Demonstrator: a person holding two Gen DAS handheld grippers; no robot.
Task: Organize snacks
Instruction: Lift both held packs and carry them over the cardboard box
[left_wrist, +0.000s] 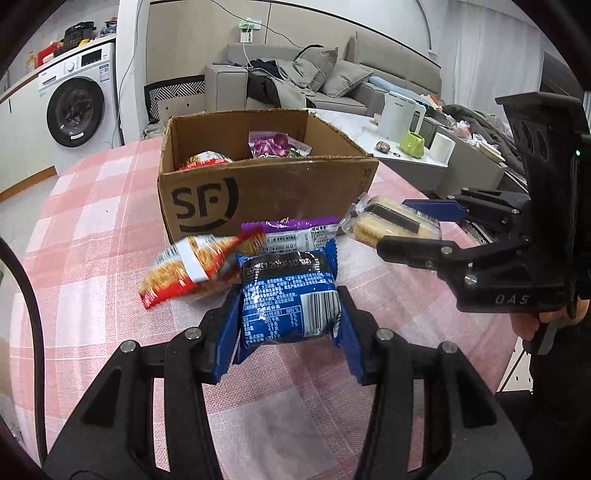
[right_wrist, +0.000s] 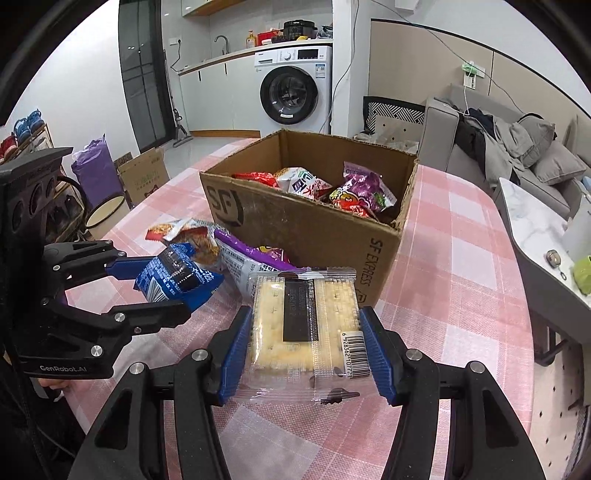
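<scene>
While left gripper (left_wrist: 288, 314) clamps blue packet (left_wrist: 286, 295), right gripper (right_wrist: 304, 343) clamps crackers (right_wrist: 304, 325)

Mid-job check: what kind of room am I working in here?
Most likely a small home, an open living room and kitchen area. A washing machine sits under a counter with a sink tap, a grey sofa is piled with clothes, and the table wears a pink checked tablecloth.

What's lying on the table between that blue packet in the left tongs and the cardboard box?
A purple-topped packet and an orange noodle packet, seen in the left wrist view.
</scene>
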